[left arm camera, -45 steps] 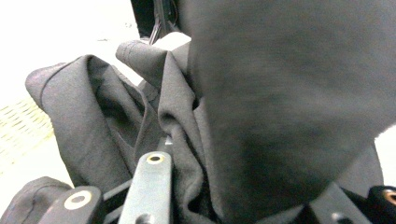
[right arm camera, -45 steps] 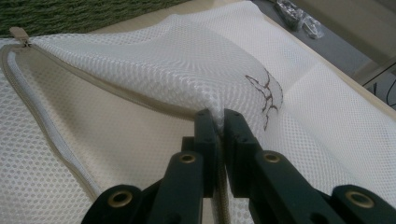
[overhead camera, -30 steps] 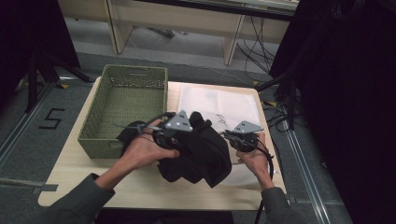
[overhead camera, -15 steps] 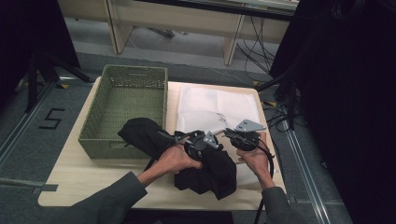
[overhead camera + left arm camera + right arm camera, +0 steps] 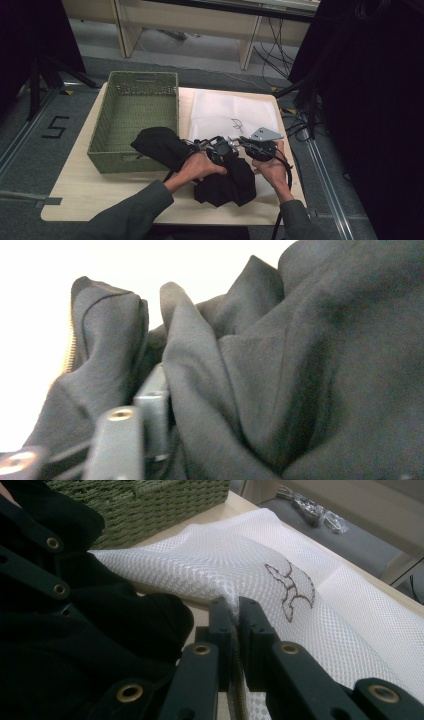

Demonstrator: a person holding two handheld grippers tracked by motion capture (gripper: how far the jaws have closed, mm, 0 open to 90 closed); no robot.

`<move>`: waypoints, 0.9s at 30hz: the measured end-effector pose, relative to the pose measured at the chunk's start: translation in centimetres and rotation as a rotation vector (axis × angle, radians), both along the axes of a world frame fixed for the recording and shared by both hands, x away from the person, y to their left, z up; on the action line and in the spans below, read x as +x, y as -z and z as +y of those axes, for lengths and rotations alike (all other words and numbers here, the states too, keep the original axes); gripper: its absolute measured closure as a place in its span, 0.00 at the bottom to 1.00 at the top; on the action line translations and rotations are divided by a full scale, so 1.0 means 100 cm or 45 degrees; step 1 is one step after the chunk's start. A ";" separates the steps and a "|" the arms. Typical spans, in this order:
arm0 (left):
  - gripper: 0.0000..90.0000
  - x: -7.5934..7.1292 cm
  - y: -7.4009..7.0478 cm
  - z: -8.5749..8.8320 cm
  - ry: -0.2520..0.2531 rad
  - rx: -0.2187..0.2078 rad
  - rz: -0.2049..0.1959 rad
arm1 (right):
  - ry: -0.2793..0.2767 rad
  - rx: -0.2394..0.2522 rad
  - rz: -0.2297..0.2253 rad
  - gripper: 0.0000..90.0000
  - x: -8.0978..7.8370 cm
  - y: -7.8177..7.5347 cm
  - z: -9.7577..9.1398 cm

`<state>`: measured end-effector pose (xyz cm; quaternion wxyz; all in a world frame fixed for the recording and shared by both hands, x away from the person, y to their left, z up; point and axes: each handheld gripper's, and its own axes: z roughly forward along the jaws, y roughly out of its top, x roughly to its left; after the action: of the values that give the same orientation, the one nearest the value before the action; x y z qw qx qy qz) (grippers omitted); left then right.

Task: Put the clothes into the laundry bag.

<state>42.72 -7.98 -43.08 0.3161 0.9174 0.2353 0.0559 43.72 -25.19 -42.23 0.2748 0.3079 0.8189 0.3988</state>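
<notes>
The crumpled black fabric garment (image 5: 220, 175) lies on the near half of the pale wooden table (image 5: 75, 195), between your two hands, its long axis slanting from the near right corner of the woven green rectangular basket (image 5: 135, 115) down toward you. One dark fold rests against the basket's front wall. Just beyond the garment, touching its far edge, lies the flat white mesh laundry bag (image 5: 230, 112) with a small dark emblem.

Your left gripper (image 5: 220, 149) sits on top of the garment. Its jaws have just been opening, and in the left gripper view folds of black cloth (image 5: 280, 365) crowd round them without being pinched.

Your right gripper (image 5: 235, 611) is closed on the near edge of the mesh bag, the netting nipped between its jaws. The garment lies directly to its left, touching.

The bag's mouth looks nearest your right hand, so the garment must likely travel rightward and away. Bare table lies on your near left; the right edge is close.
</notes>
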 end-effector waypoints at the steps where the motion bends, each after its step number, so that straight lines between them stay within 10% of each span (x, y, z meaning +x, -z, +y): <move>1: 0.43 0.000 -0.002 0.000 0.015 0.014 -0.016 | -0.005 -0.004 -0.006 0.95 0.000 0.000 0.000; 10: 0.33 -0.012 -0.029 0.009 -0.007 -0.059 -0.106 | 0.008 0.012 0.025 0.95 0.000 0.002 -0.001; 21: 0.25 -0.008 -0.075 0.101 -0.117 -0.178 -0.134 | 0.014 0.000 0.009 0.95 0.000 0.001 -0.002; 27: 0.22 -0.012 -0.070 0.078 -0.043 -0.151 -0.077 | 0.007 -0.003 0.007 0.95 0.002 0.000 -0.003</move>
<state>41.52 -0.15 -36.06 0.3760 0.8908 0.2440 0.0750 43.87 -25.45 -42.28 0.2742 0.3110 0.8193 0.3961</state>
